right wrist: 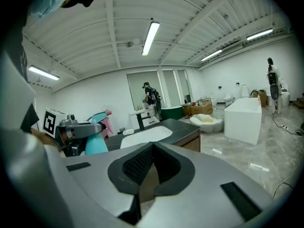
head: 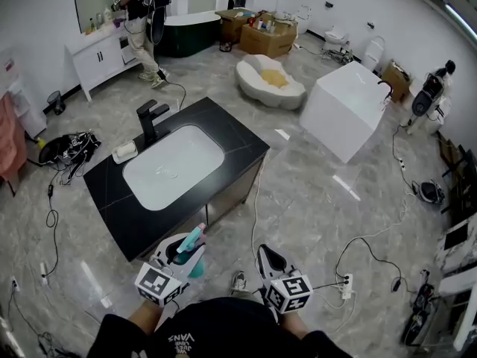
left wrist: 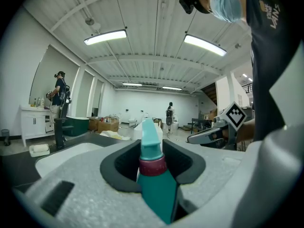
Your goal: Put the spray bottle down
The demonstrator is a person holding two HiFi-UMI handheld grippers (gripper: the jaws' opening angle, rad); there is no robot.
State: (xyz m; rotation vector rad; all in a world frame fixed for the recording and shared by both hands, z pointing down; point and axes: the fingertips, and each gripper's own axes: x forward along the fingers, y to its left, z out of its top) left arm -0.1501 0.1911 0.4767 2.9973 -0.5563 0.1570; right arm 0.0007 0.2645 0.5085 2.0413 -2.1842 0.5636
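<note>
A teal spray bottle (head: 197, 265) with a dark red collar and a pink trigger stands upright between the jaws of my left gripper (head: 186, 249), which is shut on it just below the collar (left wrist: 152, 166). The gripper and bottle hang in the air, just short of the near corner of the black counter (head: 223, 129) with its white sink basin (head: 173, 166). The right gripper view shows the bottle (right wrist: 96, 144) at left. My right gripper (head: 267, 256) hangs beside it, to the right. Its pads meet at the tip (right wrist: 152, 145) with nothing between them.
A black faucet (head: 149, 119) and a white soap dish (head: 125, 151) stand at the counter's far left. Beyond are a shell-shaped white basin (head: 270, 80) and a white block tub (head: 344, 109). Cables and a power strip (head: 344, 280) lie on the floor at right. A person (head: 145, 21) stands at the back cabinet.
</note>
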